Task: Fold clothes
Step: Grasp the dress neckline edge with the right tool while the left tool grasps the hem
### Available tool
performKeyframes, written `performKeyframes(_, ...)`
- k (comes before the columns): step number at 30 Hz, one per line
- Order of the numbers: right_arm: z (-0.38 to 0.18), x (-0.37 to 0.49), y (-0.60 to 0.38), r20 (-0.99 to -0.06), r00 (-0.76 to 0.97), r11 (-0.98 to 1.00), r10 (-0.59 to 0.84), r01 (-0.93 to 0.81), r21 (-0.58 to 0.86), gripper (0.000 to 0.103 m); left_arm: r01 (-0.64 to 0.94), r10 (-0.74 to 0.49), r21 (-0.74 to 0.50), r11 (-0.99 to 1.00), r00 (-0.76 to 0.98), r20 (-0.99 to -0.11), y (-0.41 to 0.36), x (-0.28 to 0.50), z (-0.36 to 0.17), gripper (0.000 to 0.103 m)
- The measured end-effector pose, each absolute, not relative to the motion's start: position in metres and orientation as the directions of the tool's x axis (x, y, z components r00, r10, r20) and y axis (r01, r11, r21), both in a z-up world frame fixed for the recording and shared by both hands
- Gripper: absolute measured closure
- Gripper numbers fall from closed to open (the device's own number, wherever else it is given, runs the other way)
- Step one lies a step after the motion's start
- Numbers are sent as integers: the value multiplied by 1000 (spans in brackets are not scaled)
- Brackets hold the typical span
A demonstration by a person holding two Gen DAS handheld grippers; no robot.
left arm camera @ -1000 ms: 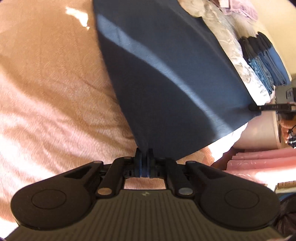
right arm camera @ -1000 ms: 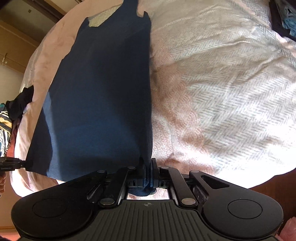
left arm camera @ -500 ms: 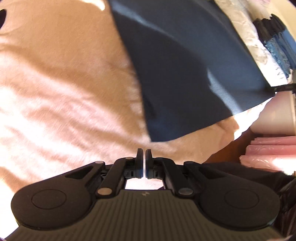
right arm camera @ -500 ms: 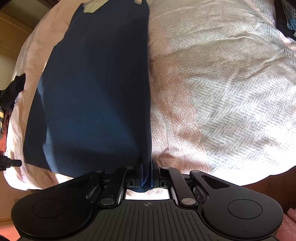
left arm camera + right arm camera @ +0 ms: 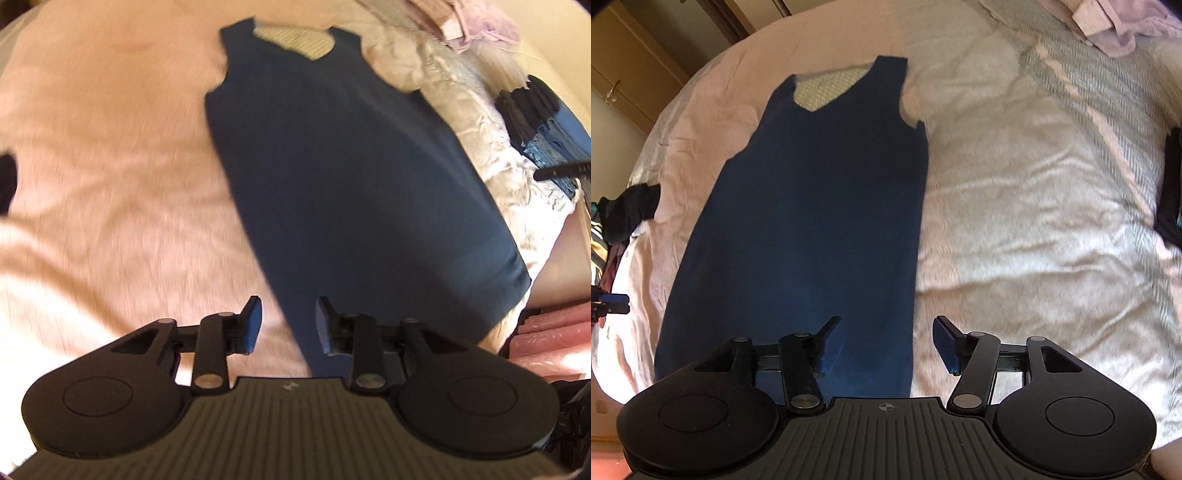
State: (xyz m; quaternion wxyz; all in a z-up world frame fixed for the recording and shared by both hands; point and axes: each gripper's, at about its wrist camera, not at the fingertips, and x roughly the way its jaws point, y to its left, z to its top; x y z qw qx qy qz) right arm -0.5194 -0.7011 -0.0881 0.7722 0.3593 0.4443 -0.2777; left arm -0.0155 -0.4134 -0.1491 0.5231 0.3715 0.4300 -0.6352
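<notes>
Two black two-finger grippers sit closest to the cameras, and both have their jaws spread apart with nothing between them. The left gripper (image 5: 286, 321) hovers over the near left corner of a dark navy sleeveless knit garment (image 5: 347, 192), one finger over the pink bedspread (image 5: 110, 184) and the other over the cloth. The right gripper (image 5: 884, 341) hovers at the near right corner of the same garment (image 5: 816, 229), its left finger above the fabric and its right finger above the pale quilted cover (image 5: 1034, 229); whether any finger touches the cloth cannot be told.

Beyond the fingers, the garment lies flat and lengthwise on the bed, hem nearest, body stretching away, and the V-shaped neckline and two shoulder straps at the far end. Light textured bedding shows through the neck opening.

Further out in the left wrist view, a crinkled whitish sheet (image 5: 480, 122) lies just beside the garment's right edge, with a stack of folded dark and blue clothes (image 5: 535, 122) past it and a lilac crumpled cloth (image 5: 480, 22) at the far top. In the right wrist view, a black bundle of fabric (image 5: 629, 214) sits at the bed's left edge, well apart from the garment, and wooden cupboard doors (image 5: 624, 62) stand beyond the bed.
</notes>
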Motion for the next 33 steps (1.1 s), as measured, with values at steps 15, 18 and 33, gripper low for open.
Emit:
performKeyframes(15,-78,-338,-850,-893,436,821,-110,546,165,31,898,-497,73,-433,-170,-851,-668,-4,-133,62)
performKeyframes(18,-90,-303,-894,-890,445,873,-98,468,138,31,869,-504,160,-468,-113,-857,-717,-8,-149,62)
performKeyframes(33,-174,-207,-1036,-876,482,948,-34,293,124,45,762,-444,278,-585,-14,-896,-873,3,-251,68)
